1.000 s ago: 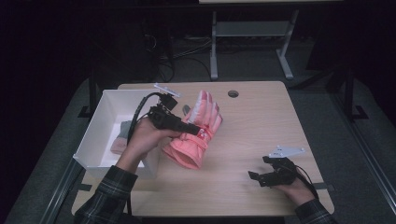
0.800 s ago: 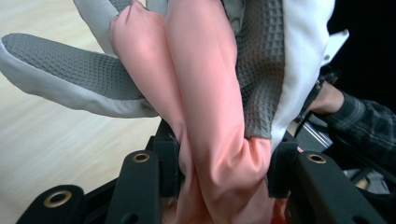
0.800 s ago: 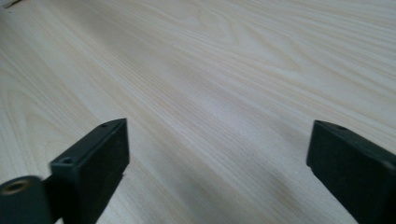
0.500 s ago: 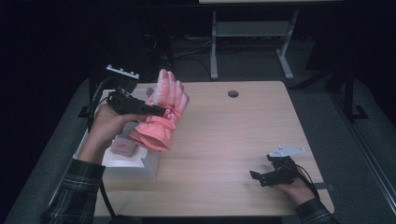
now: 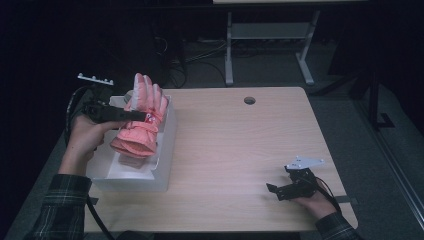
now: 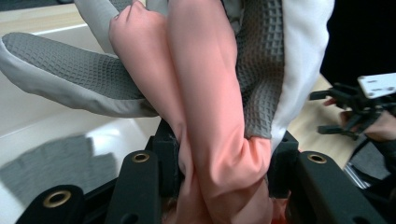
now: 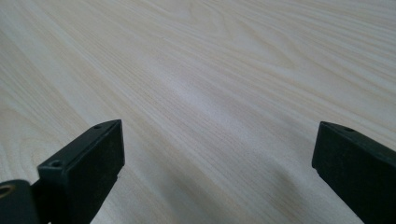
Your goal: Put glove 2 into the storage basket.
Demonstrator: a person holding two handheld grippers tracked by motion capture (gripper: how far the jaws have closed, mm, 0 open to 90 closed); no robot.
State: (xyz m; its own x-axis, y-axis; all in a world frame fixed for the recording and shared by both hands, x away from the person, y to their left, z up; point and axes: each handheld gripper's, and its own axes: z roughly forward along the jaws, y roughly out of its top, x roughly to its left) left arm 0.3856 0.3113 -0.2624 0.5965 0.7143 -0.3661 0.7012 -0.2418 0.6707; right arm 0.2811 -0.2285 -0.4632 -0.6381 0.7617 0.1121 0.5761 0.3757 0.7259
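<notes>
Left gripper (image 5: 142, 116) clenched on pink glove (image 5: 141, 117), seen at 9 o'clock of surface (image 5: 240, 150) in high view. Glove held above white box (image 5: 167, 145), fingers up, cuff down, tilted slightly. In left gripper view, pink fabric (image 6: 210, 116) bunched between jaws, grey textured palm and white trim beside it; box wall (image 6: 56, 126) behind. Second pink item lying inside box under glove; kind not discernible. Right gripper (image 5: 280, 190) at 5 o'clock, resting low on surface, well apart from box. In right gripper view, jaws spread wide, released, bare wood (image 7: 210, 93) between them.
</notes>
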